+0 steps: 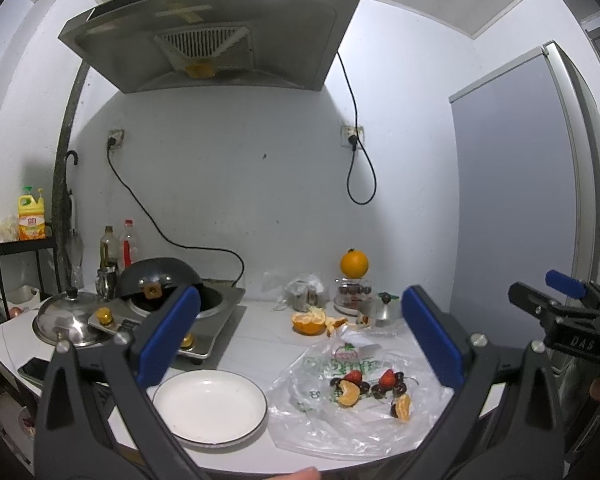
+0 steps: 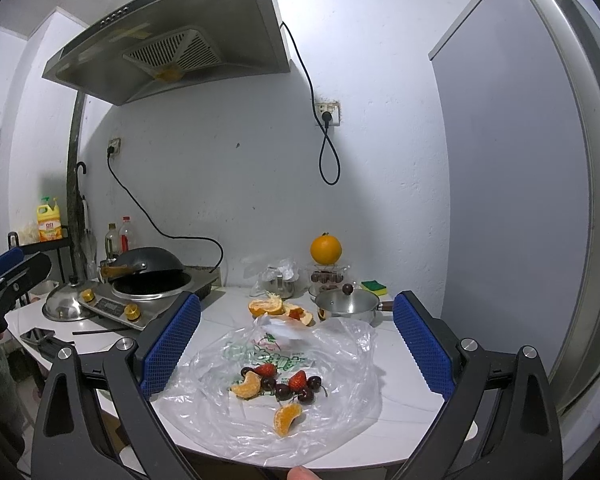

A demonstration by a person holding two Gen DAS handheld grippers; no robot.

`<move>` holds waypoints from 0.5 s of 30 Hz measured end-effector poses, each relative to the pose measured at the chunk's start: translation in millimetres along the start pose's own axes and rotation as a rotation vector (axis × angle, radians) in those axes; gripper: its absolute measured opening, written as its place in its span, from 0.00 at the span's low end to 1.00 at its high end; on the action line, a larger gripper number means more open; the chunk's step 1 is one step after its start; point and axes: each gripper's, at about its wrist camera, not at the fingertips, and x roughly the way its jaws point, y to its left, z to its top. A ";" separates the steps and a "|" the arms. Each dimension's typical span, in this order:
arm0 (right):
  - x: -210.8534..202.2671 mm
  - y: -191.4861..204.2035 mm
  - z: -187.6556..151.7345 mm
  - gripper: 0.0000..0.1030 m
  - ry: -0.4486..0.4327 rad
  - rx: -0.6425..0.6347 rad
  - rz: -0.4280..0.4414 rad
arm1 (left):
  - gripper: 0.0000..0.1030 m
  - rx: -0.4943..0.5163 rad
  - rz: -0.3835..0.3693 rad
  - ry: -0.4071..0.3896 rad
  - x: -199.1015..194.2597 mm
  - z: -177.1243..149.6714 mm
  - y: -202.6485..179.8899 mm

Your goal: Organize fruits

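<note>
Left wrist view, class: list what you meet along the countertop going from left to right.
Pot lid → wok → plate → peeled orange → whole orange → small pot

Mixed fruit pieces [image 2: 278, 390] on plastic bag [image 2: 340, 360]

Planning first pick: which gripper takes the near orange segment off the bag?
Right. The right gripper is open with the orange segment centred between its fingers; the left gripper faces the plate more.
</note>
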 end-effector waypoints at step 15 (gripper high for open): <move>4.0 2.8 2.5 0.96 0.010 -0.021 0.003 | 0.99 0.001 -0.008 -0.001 5.0 1.2 3.8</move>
